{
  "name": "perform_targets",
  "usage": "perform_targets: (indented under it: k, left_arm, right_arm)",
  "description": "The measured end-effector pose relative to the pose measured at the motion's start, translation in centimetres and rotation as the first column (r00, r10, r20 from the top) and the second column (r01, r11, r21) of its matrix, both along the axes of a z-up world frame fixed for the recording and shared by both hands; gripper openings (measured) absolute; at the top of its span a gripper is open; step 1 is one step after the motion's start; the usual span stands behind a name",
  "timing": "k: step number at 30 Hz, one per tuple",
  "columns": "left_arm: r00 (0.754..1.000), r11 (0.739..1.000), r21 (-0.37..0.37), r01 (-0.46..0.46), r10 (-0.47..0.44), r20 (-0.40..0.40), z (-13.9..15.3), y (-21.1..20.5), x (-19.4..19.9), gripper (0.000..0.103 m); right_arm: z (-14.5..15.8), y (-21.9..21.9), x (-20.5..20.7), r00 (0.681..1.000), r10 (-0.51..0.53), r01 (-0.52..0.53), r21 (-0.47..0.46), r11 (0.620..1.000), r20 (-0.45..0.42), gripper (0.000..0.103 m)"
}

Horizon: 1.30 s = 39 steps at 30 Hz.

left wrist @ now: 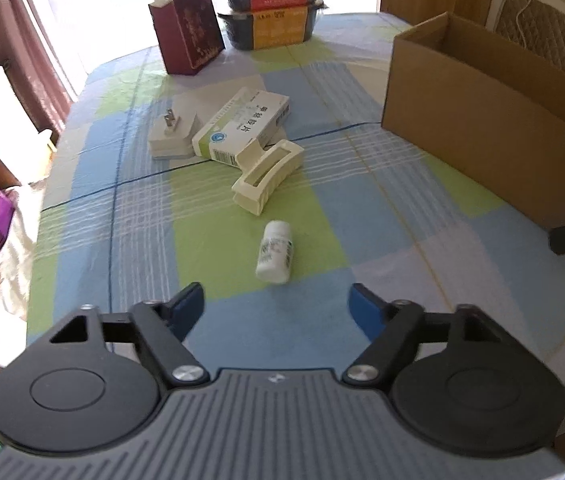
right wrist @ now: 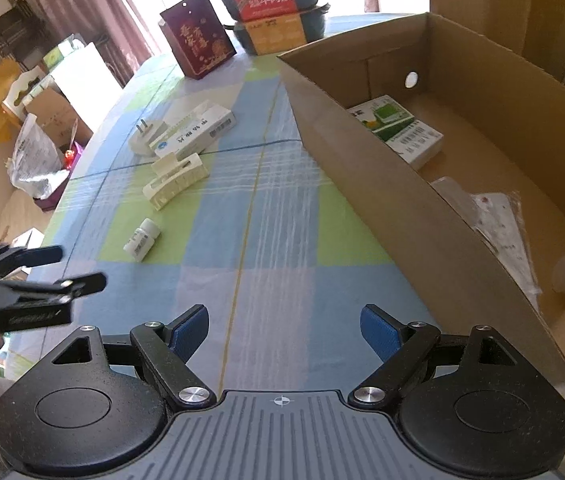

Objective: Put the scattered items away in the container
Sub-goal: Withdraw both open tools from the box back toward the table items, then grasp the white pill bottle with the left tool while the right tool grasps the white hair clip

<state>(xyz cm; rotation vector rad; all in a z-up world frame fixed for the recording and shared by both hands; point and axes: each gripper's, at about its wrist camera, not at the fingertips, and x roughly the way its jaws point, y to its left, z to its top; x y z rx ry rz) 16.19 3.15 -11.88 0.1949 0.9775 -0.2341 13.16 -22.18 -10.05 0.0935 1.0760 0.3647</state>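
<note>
Four items lay loose on the surface [left wrist: 362,216]; nearest, a pill bottle [left wrist: 274,252] on its side ahead of the left gripper [left wrist: 276,306], fingers spread, empty. Best straddled across its body, then carried to the cardboard box [right wrist: 398,184]. Right gripper [right wrist: 284,330] likewise spread, idle.

The tablecloth [left wrist: 210,280] has blue, green and white squares with thin white stripes. The pill bottle [left wrist: 275,252] is white. At its 12 o'clock lies a cream hair clip [left wrist: 268,176]. The medicine box [left wrist: 242,126] is white with green and blue. The plug adapter [left wrist: 172,134] is pale grey. The cardboard box [right wrist: 382,184] is brown. The gift bag [left wrist: 188,26] is dark red. The pads [left wrist: 186,306] are blue.
</note>
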Motion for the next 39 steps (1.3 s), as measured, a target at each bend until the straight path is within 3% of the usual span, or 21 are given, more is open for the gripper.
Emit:
perform_targets:
  k: [3, 6, 13, 18, 24, 25, 33, 39]
  left_arm:
    - [1.0, 1.0, -0.029, 0.006, -0.007, -0.025, -1.4, 0.3, 2.5, 0.064]
    - [0.999, 0.999, -0.051, 0.016, -0.019, -0.046, -2.6, 0.4, 4.4, 0.056]
    - [0.994, 0.996, -0.077, 0.051, -0.058, -0.089, -5.0, 0.4, 6.0, 0.022]
    - [0.996, 0.996, -0.072, 0.047, -0.052, -0.066, -5.0, 1.9, 5.1, 0.022]
    - [0.997, 0.996, -0.07, -0.055, 0.051, -0.054, -4.7, 5.9, 5.0, 0.022]
    - [0.996, 0.995, -0.07, -0.072, 0.069, -0.053, -4.7, 6.5, 5.1, 0.022]
    - [0.98, 0.978, -0.077, -0.196, 0.193, -0.045, -5.3, 9.9, 6.0, 0.022]
    - [0.971, 0.969, -0.077, -0.236, 0.234, -0.042, -5.8, 11.0, 5.9, 0.022]
  right_arm:
    - [-0.5, 0.3, 1.0, 1.0, -0.004, 0.004, 0.006, 1.0, -0.003, 0.088]
    - [-0.9, 0.7, 1.8, 1.0, 0.001, -0.001, 0.007, 1.0, -0.002, 0.088]
    - [-1.4, 2.8, 3.5, 0.998, 0.059, -0.059, 0.023, 0.998, 0.014, 0.088]
    - [-2.2, 5.4, 5.2, 0.988, 0.142, -0.144, 0.045, 0.989, 0.054, 0.088]
    - [-4.3, 9.4, 8.1, 0.96, 0.268, -0.272, 0.042, 0.961, 0.086, 0.089]
    - [-4.6, 10.1, 8.5, 0.955, 0.282, -0.286, 0.038, 0.957, 0.097, 0.103]
    - [-7.1, 15.0, 11.4, 0.903, 0.405, -0.408, -0.007, 0.913, 0.145, 0.103]
    - [-9.2, 18.1, 13.6, 0.879, 0.453, -0.45, -0.055, 0.891, 0.147, 0.103]
